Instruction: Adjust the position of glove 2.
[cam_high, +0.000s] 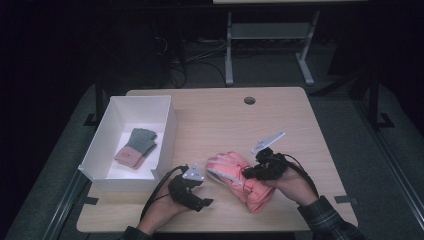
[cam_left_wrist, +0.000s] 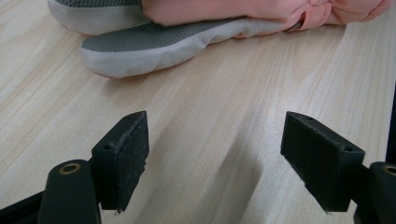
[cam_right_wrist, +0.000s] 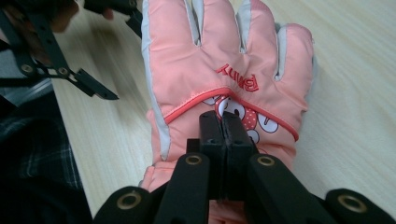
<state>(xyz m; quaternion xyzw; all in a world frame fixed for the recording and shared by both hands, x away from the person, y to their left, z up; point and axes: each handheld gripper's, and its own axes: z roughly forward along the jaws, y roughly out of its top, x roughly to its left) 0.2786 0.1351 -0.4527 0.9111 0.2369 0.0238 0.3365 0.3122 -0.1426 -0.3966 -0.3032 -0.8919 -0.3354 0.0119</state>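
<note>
While I watched from far away, my left gripper (cam_high: 200, 192) sat low on the table (cam_high: 280, 115), close to the near edge. Its jaws were spread wide with nothing between them, only bare wood. In the left gripper view the grey and white fingertips of the pink glove (cam_left_wrist: 154, 46) lay just past those open jaws, not touching them.

My right gripper (cam_high: 252, 172) was a bit farther in, on the right. Its jaws were pressed tight together over the back of the glove (cam_right_wrist: 229, 79), near the cuff, right by the little cartoon picture. I could not tell if they pinched any cloth or just rested on it. The glove lay flat on the table between my two grippers, fingers pointing away toward the left.

Farther back on the left stood a white box (cam_high: 165, 107). Inside it lay a small green glove (cam_high: 136, 146) with a pink cuff, well apart from my pink one.
</note>
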